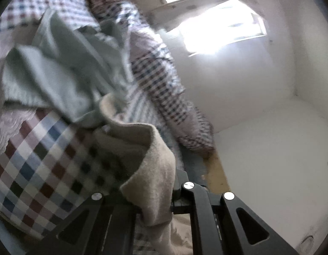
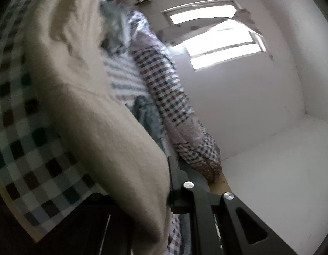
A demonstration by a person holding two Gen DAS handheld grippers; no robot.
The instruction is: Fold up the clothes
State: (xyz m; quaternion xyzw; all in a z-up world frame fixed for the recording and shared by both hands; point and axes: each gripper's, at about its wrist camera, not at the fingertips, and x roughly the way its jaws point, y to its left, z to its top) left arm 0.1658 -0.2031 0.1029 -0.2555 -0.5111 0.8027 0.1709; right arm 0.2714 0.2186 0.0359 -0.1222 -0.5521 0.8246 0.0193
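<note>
Step in hand, as judged: lifting one garment by two points before folding. The left gripper point(image 1: 157, 210) is clamped on an edge of the beige cloth point(image 1: 151, 161), which drapes over its fingers. The right gripper point(image 2: 164, 204) is clamped on the same beige cloth point(image 2: 96, 114), which hangs across the left half of its view. Below lies a checked bedcover point(image 1: 36, 165) with a grey-green garment point(image 1: 57, 63) heaped on it. The next move likely calls for spreading the grippers apart to draw the cloth taut. Open room lies to the right, toward the white wall point(image 2: 259, 106); a rolled checked quilt point(image 2: 170, 97) borders the bed on that side.
</note>
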